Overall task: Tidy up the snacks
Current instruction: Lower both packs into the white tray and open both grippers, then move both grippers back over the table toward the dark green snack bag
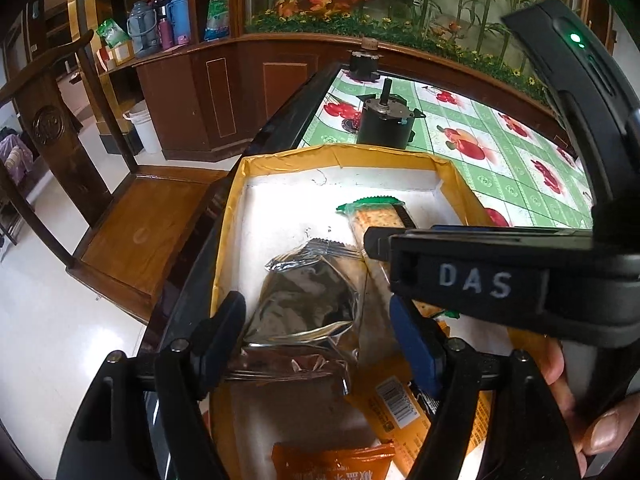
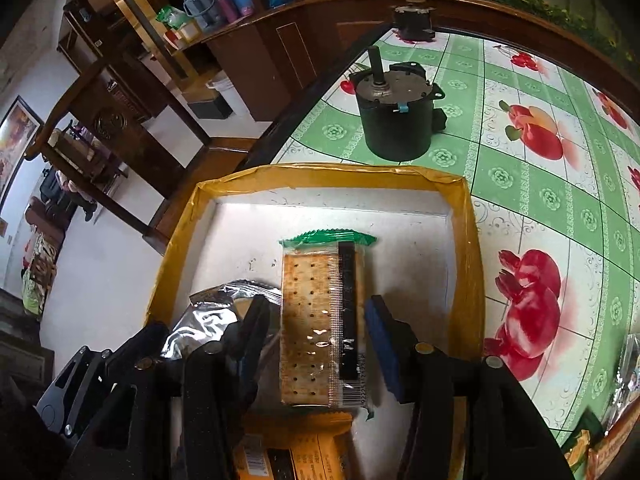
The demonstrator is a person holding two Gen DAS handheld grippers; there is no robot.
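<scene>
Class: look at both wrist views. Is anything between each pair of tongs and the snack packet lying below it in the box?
Nothing visible. The left tongs straddle the silver foil packet; the right tongs straddle the cracker packet. Both lie inside the yellow-rimmed box.

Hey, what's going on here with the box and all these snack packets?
A person is sorting snacks into a shallow yellow-edged box on the fruit-print tablecloth, with a gripper in each hand. The left gripper straddles a silver foil packet; the right gripper straddles a clear cracker pack. Neither pad seems to press, so both packets appear to rest in the box, with orange packets lying nearer the camera.
</scene>
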